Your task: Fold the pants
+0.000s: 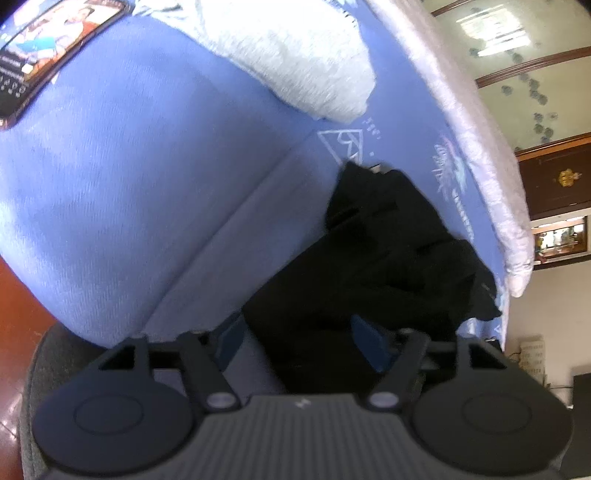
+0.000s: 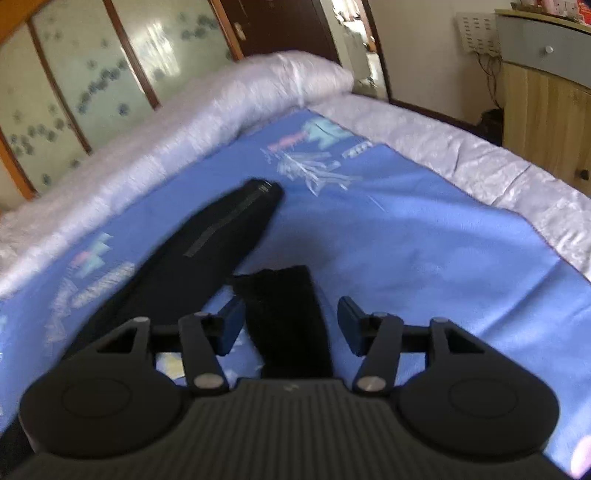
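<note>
Both grippers stand released over the black pants (image 2: 207,254): right gripper (image 2: 290,325) straddles a cloth strip, unpinched; left gripper (image 1: 299,345) straddles the bunched end (likely the waist). Legs run ahead-left across the blue sheet (image 2: 406,251).

A bed is covered by a blue printed sheet (image 2: 424,251), edged beyond the fingers by a pale quilted mattress border (image 2: 207,110). Frosted sliding panels with a flower pattern (image 2: 92,85), framed in reddish-brown wood, are seen past the border, up and left of the fingers; daylight is reflected in them. A dark wooden door (image 2: 280,26) is set further right. A light wood cabinet with a grey drawer (image 2: 546,85) stands far right of the fingers against a cream wall. In the left wrist view, a fluffy white blanket (image 1: 295,62) lies beyond the fingers, and reddish-brown floor (image 1: 18,314) is visible at far left.
</note>
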